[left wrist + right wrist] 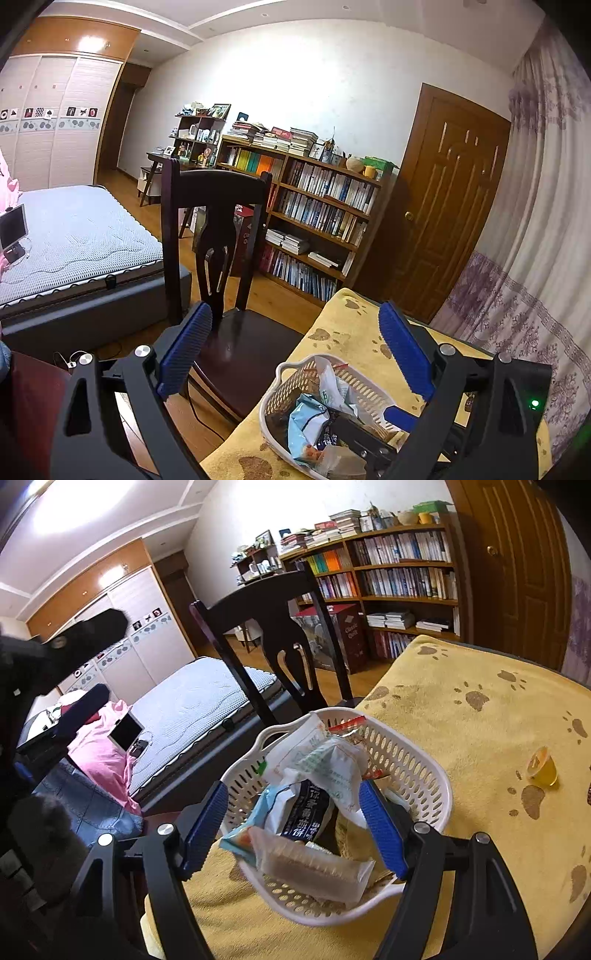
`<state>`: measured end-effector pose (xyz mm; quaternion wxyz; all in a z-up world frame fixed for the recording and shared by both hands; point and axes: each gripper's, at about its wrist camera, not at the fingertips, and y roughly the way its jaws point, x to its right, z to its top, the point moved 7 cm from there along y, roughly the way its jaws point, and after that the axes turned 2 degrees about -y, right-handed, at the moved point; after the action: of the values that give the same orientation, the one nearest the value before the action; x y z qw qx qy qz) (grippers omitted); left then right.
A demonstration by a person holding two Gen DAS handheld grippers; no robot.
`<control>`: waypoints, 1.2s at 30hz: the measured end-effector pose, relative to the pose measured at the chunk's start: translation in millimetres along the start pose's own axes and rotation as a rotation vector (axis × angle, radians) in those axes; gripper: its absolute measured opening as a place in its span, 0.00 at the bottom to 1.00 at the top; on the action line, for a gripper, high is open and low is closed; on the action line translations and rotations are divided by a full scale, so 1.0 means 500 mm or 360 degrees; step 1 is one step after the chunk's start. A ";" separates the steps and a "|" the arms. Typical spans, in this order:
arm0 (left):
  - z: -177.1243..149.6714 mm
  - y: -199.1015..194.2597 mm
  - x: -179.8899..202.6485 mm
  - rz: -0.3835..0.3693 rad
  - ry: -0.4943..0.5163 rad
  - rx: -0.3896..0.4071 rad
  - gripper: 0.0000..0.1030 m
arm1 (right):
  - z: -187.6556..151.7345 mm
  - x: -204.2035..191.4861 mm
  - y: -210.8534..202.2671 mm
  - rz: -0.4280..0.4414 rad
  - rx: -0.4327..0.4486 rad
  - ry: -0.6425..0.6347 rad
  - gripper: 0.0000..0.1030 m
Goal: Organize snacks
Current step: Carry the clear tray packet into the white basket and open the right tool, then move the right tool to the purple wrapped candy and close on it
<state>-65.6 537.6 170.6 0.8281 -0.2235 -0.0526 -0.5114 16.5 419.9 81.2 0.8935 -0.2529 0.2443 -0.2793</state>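
A white perforated basket (424, 771) stands on the yellow paw-print cloth (461, 720), filled with several snack packets: white bags (328, 760), a dark-labelled pack (308, 812) and a clear-wrapped biscuit pack (314, 867). My right gripper (293, 790) hangs open just over the basket's near side, its blue pads (384, 834) either side of the packets, gripping nothing. A yellow jelly cup (543, 768) lies alone on the cloth to the right. My left gripper (295, 317) is open and empty, above the basket (280, 384) and the table's left edge.
A dark wooden chair (221, 221) stands against the table's left side. Behind it are a bed (74, 236), a full bookshelf (317, 206) and a wooden door (450, 199). A curtain (535, 258) hangs to the right of the table.
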 end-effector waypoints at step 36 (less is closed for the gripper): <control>-0.043 0.008 0.062 -0.0063 0.0165 -0.0072 0.91 | -0.075 0.207 -0.080 -0.0283 0.0064 0.0251 0.71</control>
<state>-50.4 504.8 160.0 0.8142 -0.2143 -0.0026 -0.5396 54.8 315.0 45.7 0.8481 -0.2330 0.2846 -0.3814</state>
